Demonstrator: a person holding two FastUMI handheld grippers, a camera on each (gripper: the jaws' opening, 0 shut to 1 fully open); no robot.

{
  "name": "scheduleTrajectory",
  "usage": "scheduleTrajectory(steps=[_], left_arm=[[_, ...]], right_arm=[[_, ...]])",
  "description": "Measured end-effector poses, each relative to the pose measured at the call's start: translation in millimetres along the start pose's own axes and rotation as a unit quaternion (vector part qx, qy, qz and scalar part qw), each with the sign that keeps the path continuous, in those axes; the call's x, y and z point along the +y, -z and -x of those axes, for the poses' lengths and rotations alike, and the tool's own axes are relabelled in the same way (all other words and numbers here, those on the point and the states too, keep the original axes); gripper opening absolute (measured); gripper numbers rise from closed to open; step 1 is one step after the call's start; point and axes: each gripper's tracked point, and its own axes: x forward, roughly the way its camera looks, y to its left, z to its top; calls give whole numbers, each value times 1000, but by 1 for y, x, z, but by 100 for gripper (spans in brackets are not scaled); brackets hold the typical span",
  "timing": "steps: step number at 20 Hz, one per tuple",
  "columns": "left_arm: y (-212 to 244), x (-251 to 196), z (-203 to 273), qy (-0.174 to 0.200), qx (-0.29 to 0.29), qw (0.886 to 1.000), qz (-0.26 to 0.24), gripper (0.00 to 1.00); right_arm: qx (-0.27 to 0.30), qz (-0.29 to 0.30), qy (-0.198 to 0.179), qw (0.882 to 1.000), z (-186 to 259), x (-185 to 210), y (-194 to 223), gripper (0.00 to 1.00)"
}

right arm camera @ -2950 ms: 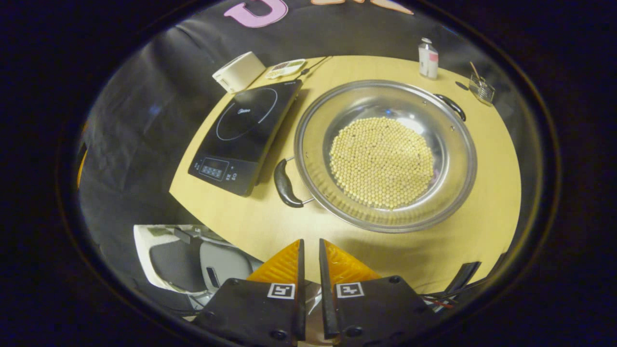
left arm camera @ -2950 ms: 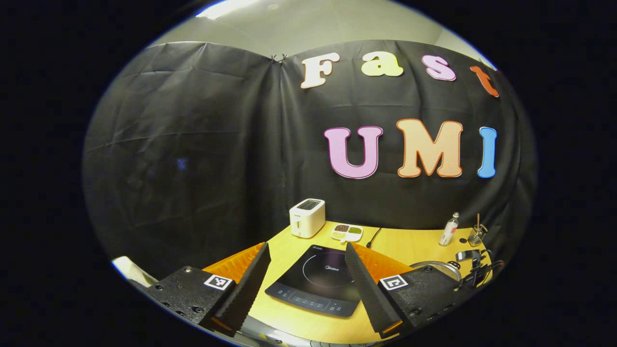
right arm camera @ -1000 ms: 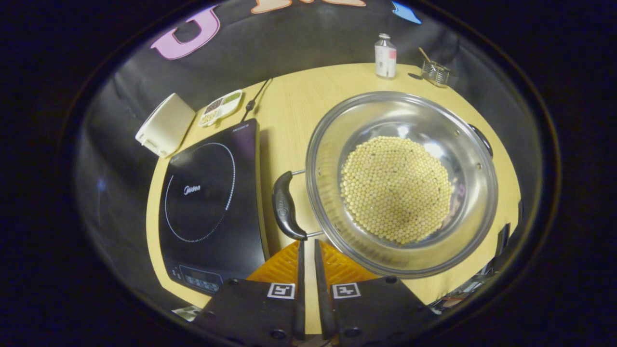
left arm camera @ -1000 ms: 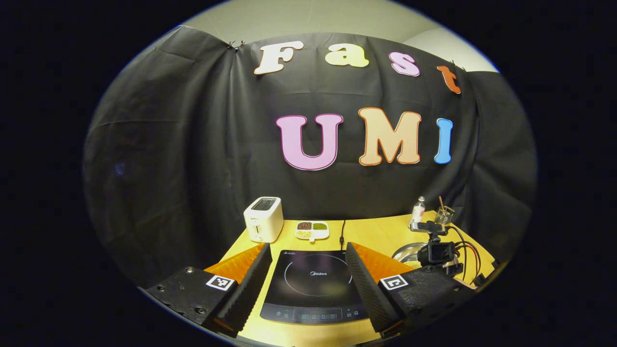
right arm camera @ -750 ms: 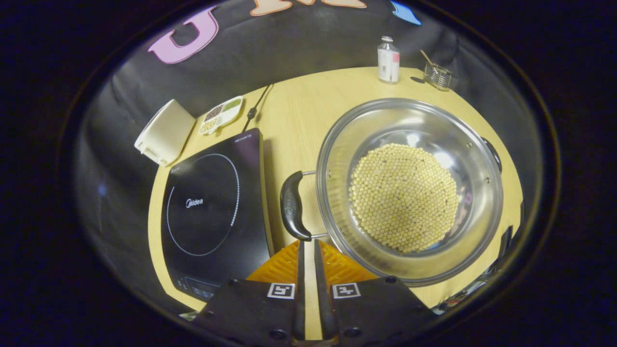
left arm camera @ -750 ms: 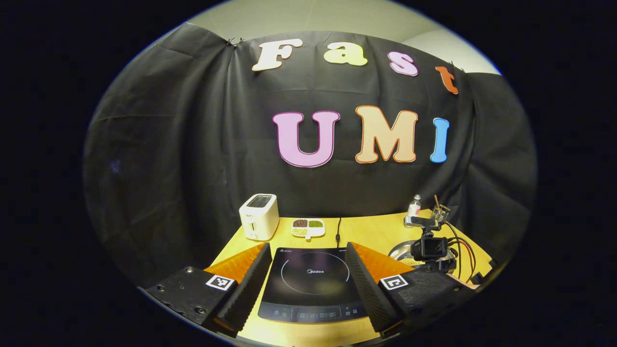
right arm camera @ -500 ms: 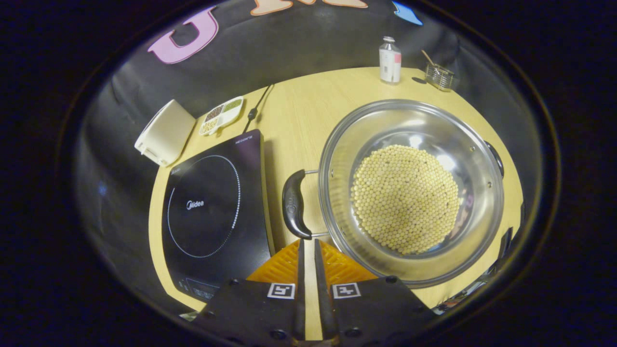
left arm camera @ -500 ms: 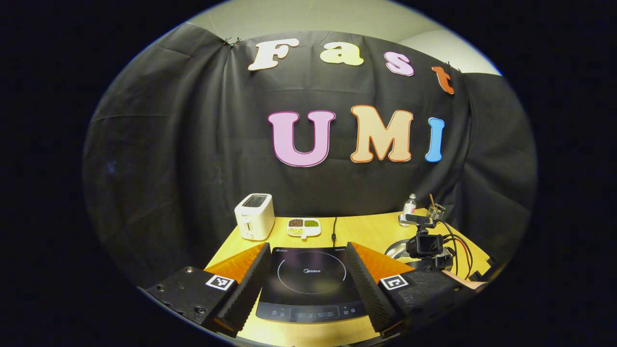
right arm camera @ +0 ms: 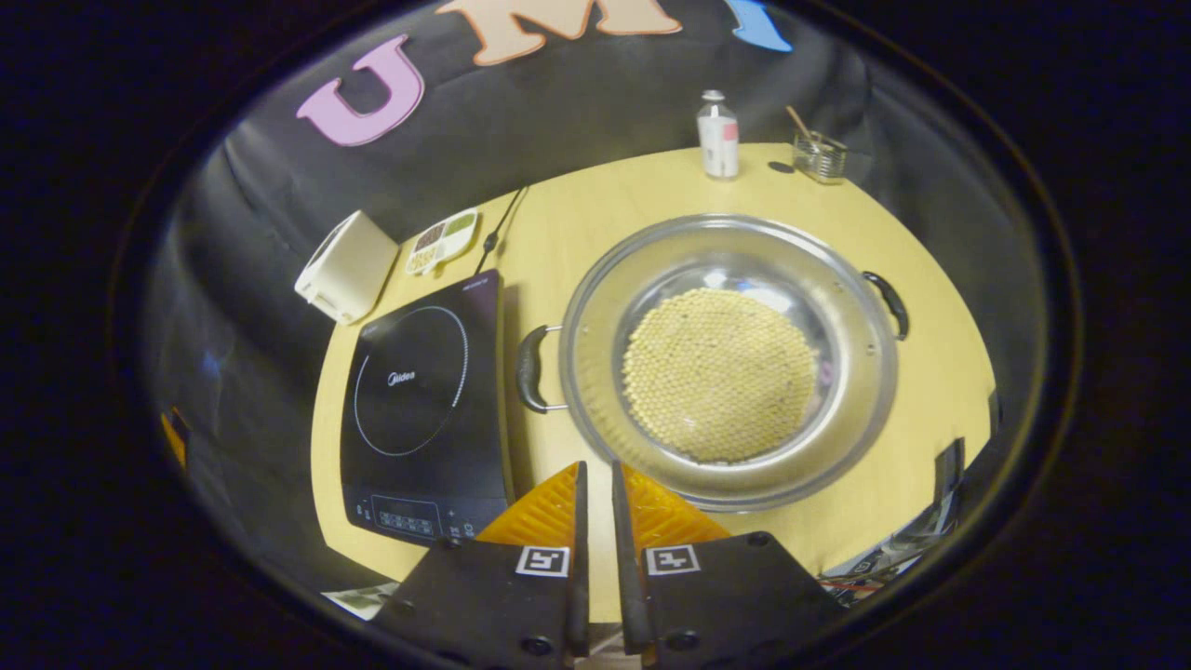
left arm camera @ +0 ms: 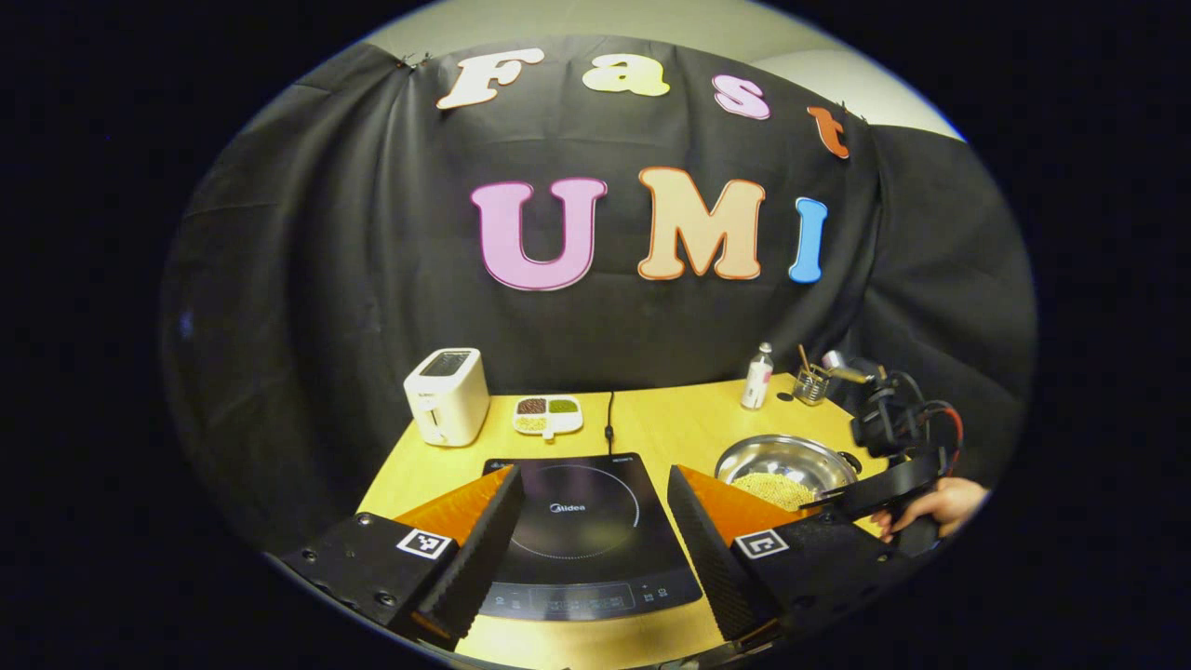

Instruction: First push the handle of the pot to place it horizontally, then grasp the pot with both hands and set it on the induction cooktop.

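The left gripper (left arm camera: 588, 484) is held wide apart above the near edge of the table (left arm camera: 670, 433), with nothing between its fingers. The induction cooktop (left arm camera: 577, 521) is seen between them, lying flat near the table's front edge, control strip toward the viewer.

The right gripper (right arm camera: 595, 484) is held above the table's near edge with its fingers drawn narrow, only a thin gap left between them; nothing is gripped. In the left gripper view, the same gripper (left arm camera: 861, 493) is seen beyond the pot, held by a hand (left arm camera: 935, 502).

The pot (right arm camera: 730, 358) stands on the table just beside the cooktop's (right arm camera: 423, 400) right side, apart from it. A layer of pale round beans (right arm camera: 721, 386) is contained in its bottom. One dark handle (right arm camera: 530, 369) faces the cooktop; the other handle (right arm camera: 887, 302) lies on the opposite side of the rim.

Toward the table's far left corner a white toaster (left arm camera: 445, 395) is placed, with a divided dish (left arm camera: 547, 416) just beside it. A cable (left arm camera: 609, 419) runs from the cooktop's rear edge toward the wall. Near the far right edge a small bottle (right arm camera: 718, 135) and a glass holder (right arm camera: 819, 154) are placed.
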Motion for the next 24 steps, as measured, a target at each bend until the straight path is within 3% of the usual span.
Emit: scheduleTrajectory(steps=[6, 13, 17, 20, 21, 24], left_arm=[[25, -26, -34, 10, 50, 999, 15, 96], [43, -74, -64, 0, 94, 996, 11, 96], [59, -96, -82, -20, 124, 992, 12, 96], [71, -110, -95, -30, 148, 988, 19, 96], [74, -114, -100, -31, 153, 987, 27, 96], [97, -121, -115, -31, 195, 979, 52, 97]], right_arm=[[-31, -2, 51, 998, 42, -83, -21, 16], [-29, -9, 50, 998, 36, -165, -74, 16], [-5, -2, 30, 1000, 9, -196, -102, 82], [24, 22, 20, 999, -12, -215, -111, 100], [34, 27, 14, 999, -19, -219, -111, 95], [63, 47, 6, 997, -37, -233, -109, 94]])
